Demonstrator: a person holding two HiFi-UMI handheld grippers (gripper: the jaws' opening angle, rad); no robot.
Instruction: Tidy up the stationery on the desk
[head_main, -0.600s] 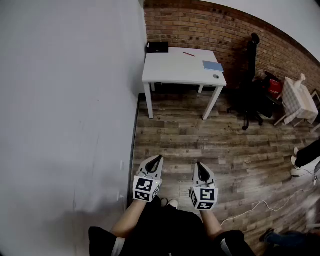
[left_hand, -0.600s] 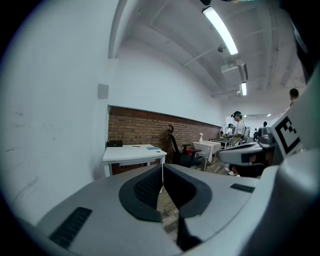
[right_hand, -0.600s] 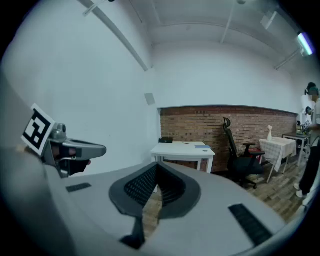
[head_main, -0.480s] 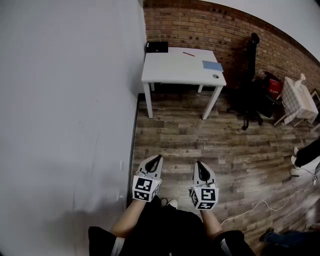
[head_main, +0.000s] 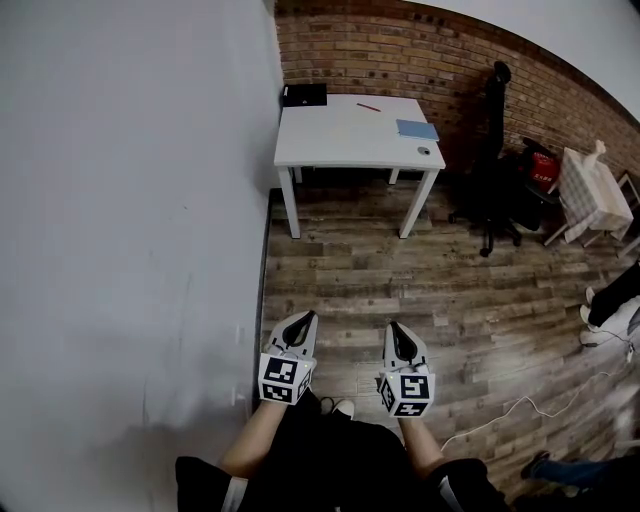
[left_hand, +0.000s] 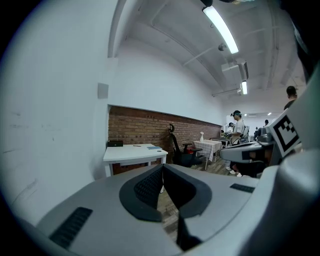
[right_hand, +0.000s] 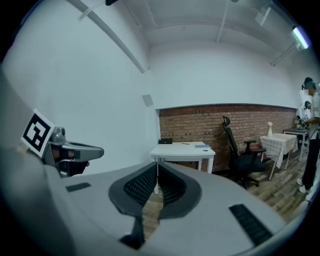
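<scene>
The left gripper (left_hand: 162, 168) has its jaws closed tip to tip, dark ribbed lining meeting, with nothing between them. The right gripper (right_hand: 157, 165) is the same: jaws together and empty. In the head view both are held near the person's body, side by side and apart from each other, low over the plank floor (head_main: 400, 290), with the toe of a shoe (head_main: 343, 408) showing between them.

The stationery is well away, on the far side of the room. It lies on a white, four-legged desk (head_main: 340, 140) that stands in the corner where the smooth white wall (head_main: 120, 200) on the left meets the brick wall (head_main: 400, 50) at the far end. At the desk's far left corner sits a black box (head_main: 304, 95); whether it is open, and what is in it, cannot be made out from here. A thin red pen (head_main: 369, 106) lies near the far edge, a flat blue notebook (head_main: 416, 129) towards the right side, and a small round object (head_main: 424, 151) at the near right corner, too small to identify.

Right of the desk stands a black office chair (head_main: 490, 170) on castors. Farther right is a small table (head_main: 590, 190) under a checked cloth, partly cut off by the picture's rim. A pale cable (head_main: 520, 410) trails across the floor at the near right. At the right edge only the lower legs of another person (head_main: 610, 305) show.
</scene>
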